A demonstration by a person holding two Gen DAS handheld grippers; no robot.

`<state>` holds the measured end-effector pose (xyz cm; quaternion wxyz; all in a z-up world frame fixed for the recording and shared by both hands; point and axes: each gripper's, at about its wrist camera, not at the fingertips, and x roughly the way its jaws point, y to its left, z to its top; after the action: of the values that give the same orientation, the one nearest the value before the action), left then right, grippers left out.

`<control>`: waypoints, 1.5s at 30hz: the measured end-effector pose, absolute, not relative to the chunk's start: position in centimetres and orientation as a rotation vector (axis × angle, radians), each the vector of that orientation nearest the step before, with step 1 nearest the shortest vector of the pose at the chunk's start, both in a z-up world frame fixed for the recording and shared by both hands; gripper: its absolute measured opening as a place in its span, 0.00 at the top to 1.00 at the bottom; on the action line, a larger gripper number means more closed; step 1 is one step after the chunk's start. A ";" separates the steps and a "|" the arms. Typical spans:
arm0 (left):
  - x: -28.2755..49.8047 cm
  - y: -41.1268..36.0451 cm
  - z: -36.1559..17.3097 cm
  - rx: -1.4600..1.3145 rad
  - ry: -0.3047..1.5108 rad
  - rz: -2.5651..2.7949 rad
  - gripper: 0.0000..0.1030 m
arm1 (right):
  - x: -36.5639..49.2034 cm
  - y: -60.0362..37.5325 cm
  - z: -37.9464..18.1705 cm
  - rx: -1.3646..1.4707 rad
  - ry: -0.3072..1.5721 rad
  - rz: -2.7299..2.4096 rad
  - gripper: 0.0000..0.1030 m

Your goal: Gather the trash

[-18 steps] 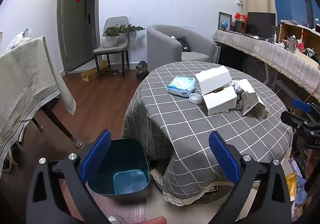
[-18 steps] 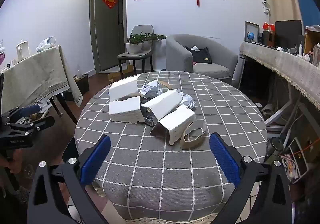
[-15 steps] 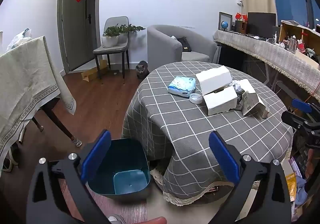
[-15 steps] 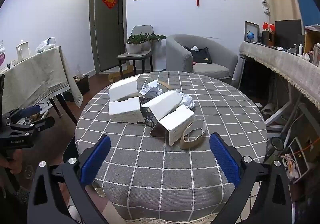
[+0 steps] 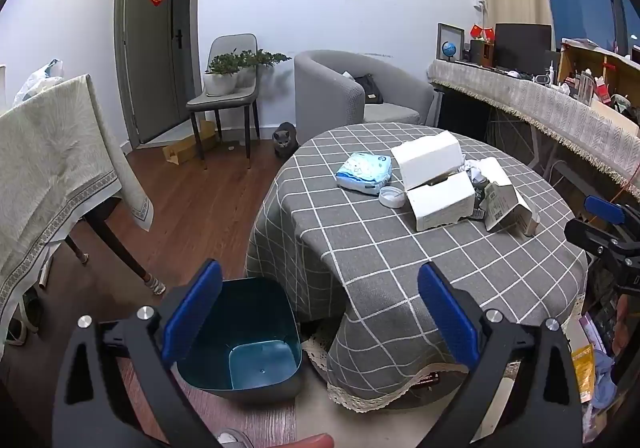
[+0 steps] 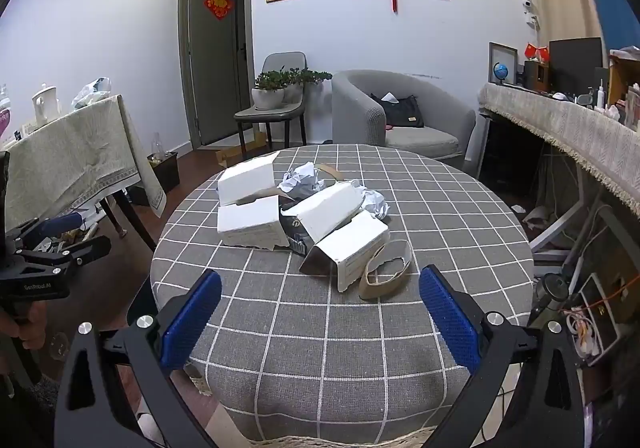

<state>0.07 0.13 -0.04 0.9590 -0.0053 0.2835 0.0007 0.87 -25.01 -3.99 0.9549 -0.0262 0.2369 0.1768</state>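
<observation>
Nothing has shifted since the earlier frames. Left gripper [image 5: 318, 312], jaws spread and empty, hangs above the teal bin [image 5: 244, 340] beside the round table [image 5: 400, 260]. Right gripper [image 6: 318, 314], equally spread, faces white boxes [image 6: 252, 224], crumpled paper [image 6: 302, 180] and a tape ring [image 6: 386, 268] mid-table.

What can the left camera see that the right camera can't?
Only the left wrist view shows the teal bin on the floor beside the table, a grey cat by the armchair, a blue wipes pack and a small white lid.

Only the right wrist view shows the tan tape ring, crumpled paper and a white kettle on the side table.

Both show the checked tablecloth, the white boxes and open, empty tongs: left tongs, right tongs.
</observation>
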 end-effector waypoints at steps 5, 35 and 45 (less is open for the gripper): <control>0.1 0.0 -0.1 -0.012 0.577 0.002 0.03 | 0.9 -25.0 -4.1 -0.052 0.483 0.360 0.03; 0.0 0.5 -0.3 -0.003 0.583 0.011 0.03 | 0.9 -25.0 -4.0 -0.047 0.487 0.359 0.03; 0.0 0.3 -0.2 -0.003 0.585 0.012 0.03 | 1.3 -25.3 -4.4 -0.045 0.489 0.359 0.03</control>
<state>0.03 0.34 -0.20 0.9575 -0.0013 0.2882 0.0059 1.30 -25.28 -4.43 0.9542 -0.0219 0.2405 0.1768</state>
